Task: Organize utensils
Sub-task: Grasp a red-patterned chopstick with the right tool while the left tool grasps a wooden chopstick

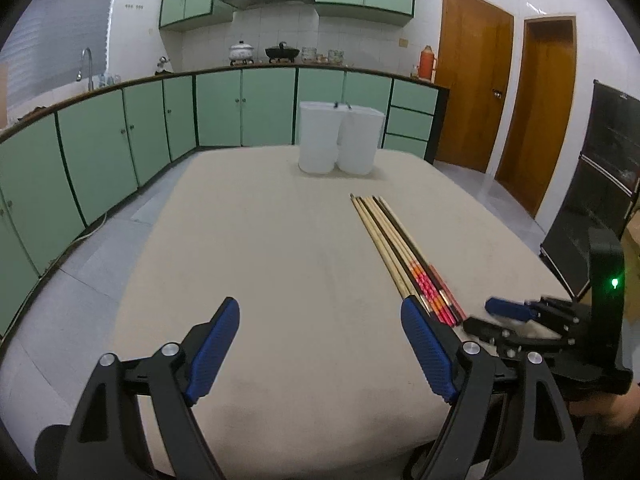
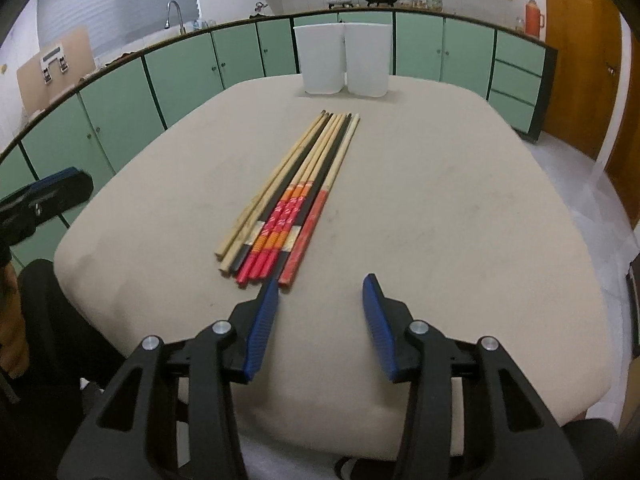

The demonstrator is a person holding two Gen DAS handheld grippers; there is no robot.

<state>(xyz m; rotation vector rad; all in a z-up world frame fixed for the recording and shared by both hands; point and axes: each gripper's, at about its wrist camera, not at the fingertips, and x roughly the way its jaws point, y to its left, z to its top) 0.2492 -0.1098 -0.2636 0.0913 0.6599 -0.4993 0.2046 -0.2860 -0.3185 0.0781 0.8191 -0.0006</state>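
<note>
Beige table (image 2: 440,208), chopsticks (image 2: 296,200); both tongs (image 1: 320,344) (image 2: 320,320) wide apart, empty.

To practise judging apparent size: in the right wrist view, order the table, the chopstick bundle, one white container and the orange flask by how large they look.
1. Table
2. Chopstick bundle
3. Left white container, of like size to its neighbour
4. Orange flask, though it stands farthest away, so its true size is unsure.

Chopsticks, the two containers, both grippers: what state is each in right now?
Chopsticks: lying flat in one side-by-side bundle on the table, ungripped.
White containers: upright, side by side at the far edge; contents hidden.
Left gripper: open, empty.
Right gripper: open, empty, just short of the bundle's near ends.
</note>
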